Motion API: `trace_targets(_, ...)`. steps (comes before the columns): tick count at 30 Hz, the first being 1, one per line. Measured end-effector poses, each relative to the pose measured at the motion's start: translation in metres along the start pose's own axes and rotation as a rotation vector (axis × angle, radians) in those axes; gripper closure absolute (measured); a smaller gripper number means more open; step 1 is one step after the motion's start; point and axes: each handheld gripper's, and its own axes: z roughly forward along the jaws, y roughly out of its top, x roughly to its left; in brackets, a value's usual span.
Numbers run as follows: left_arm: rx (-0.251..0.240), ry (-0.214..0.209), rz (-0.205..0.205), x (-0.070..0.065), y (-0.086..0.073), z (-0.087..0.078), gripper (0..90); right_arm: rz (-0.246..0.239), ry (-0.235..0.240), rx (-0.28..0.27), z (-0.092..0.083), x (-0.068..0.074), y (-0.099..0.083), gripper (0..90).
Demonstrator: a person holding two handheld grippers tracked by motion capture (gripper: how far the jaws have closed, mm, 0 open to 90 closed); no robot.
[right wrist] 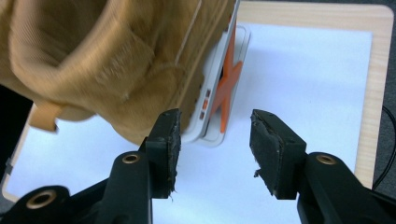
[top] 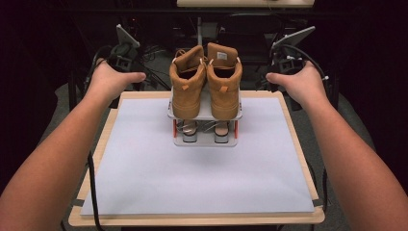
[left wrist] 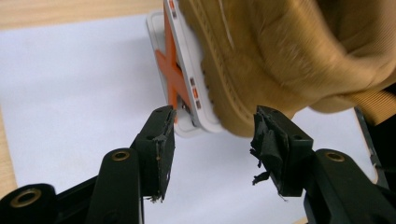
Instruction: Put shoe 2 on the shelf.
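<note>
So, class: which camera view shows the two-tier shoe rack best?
The high view: the shoe rack appears whole, boots on its top shelf, other shoes below. The left gripper view catches one end with its orange cross-brace; the right gripper view likewise, boots covering the rest.

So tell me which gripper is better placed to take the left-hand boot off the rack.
Probably the left: the left gripper, jaws open and empty, already points at that tan boot on the rack; the right gripper faces the other boot.

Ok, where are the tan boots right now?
In the high view, the tan boots stand side by side on the top shelf of the small shoe rack, at the far middle of the white mat.
</note>
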Motion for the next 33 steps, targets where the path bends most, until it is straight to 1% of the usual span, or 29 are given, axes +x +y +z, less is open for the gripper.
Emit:
trace_targets(1,0.010,0.006,0.005,0.001,-0.003,0.003,48.8,0.003,0.003,-0.007,0.002,-0.001,-0.002,52.8)
trace_targets(2,0.018,0.010,0.008,0.002,-0.006,0.006,48.8,-0.001,0.004,-0.001,0.003,-0.002,-0.005,52.8)
trace_targets(4,0.019,0.011,0.009,0.004,-0.009,0.009,48.8,0.000,0.003,0.002,0.005,-0.003,-0.008,52.8)
trace_targets(5,0.021,0.002,0.009,0.006,-0.015,0.013,49.0,-0.002,0.005,0.000,0.007,-0.005,-0.014,52.9)
trace_targets(6,0.017,-0.002,0.004,0.007,-0.017,0.015,49.0,-0.005,0.011,0.004,0.009,-0.006,-0.017,52.8)
trace_targets(7,0.013,-0.004,0.006,0.008,-0.020,0.017,49.0,-0.010,0.006,0.009,0.010,-0.007,-0.019,52.8)
trace_targets(9,0.015,-0.009,0.010,0.009,-0.025,0.021,49.0,-0.008,0.011,0.001,0.013,-0.009,-0.025,52.8)
trace_targets(12,0.014,-0.028,0.008,0.012,-0.032,0.028,48.9,-0.014,0.021,-0.005,0.019,-0.010,-0.034,52.7)
trace_targets(14,0.014,-0.037,0.005,0.014,-0.036,0.033,48.8,-0.020,0.031,-0.003,0.026,-0.010,-0.041,52.5)
trace_targets(17,0.012,-0.045,0.005,0.017,-0.044,0.040,48.7,-0.038,0.025,0.004,0.038,-0.009,-0.050,52.5)
trace_targets(19,0.022,-0.055,0.012,0.019,-0.050,0.045,48.7,-0.054,0.027,0.006,0.046,-0.008,-0.057,52.6)
trace_targets(23,0.031,-0.055,0.009,0.023,-0.061,0.055,48.5,-0.077,0.024,0.016,0.062,-0.007,-0.070,53.2)
trace_targets(25,0.032,-0.060,0.006,0.024,-0.068,0.061,48.5,-0.080,0.017,0.023,0.069,-0.007,-0.075,53.5)
trace_targets(26,0.032,-0.060,0.006,0.024,-0.068,0.061,48.5,-0.087,0.017,0.020,0.072,-0.007,-0.078,53.7)
trace_targets(27,0.046,-0.064,0.012,0.025,-0.075,0.066,48.6,-0.089,0.018,0.020,0.075,-0.007,-0.081,53.8)
trace_targets(29,0.054,-0.072,0.013,0.027,-0.081,0.072,48.6,-0.093,0.026,0.028,0.079,-0.006,-0.087,54.3)
trace_targets(30,0.055,-0.077,0.015,0.027,-0.084,0.074,48.7,-0.107,0.016,0.034,0.081,-0.004,-0.090,54.1)
trace_targets(31,0.055,-0.079,0.016,0.028,-0.086,0.076,48.6,-0.106,0.040,0.019,0.083,-0.004,-0.093,54.1)
trace_targets(32,0.055,-0.079,0.016,0.028,-0.086,0.076,48.6,-0.106,0.040,0.019,0.083,-0.004,-0.093,54.1)
trace_targets(33,0.050,-0.081,0.022,0.029,-0.092,0.081,48.6,-0.104,0.054,0.020,0.087,-0.002,-0.099,54.4)
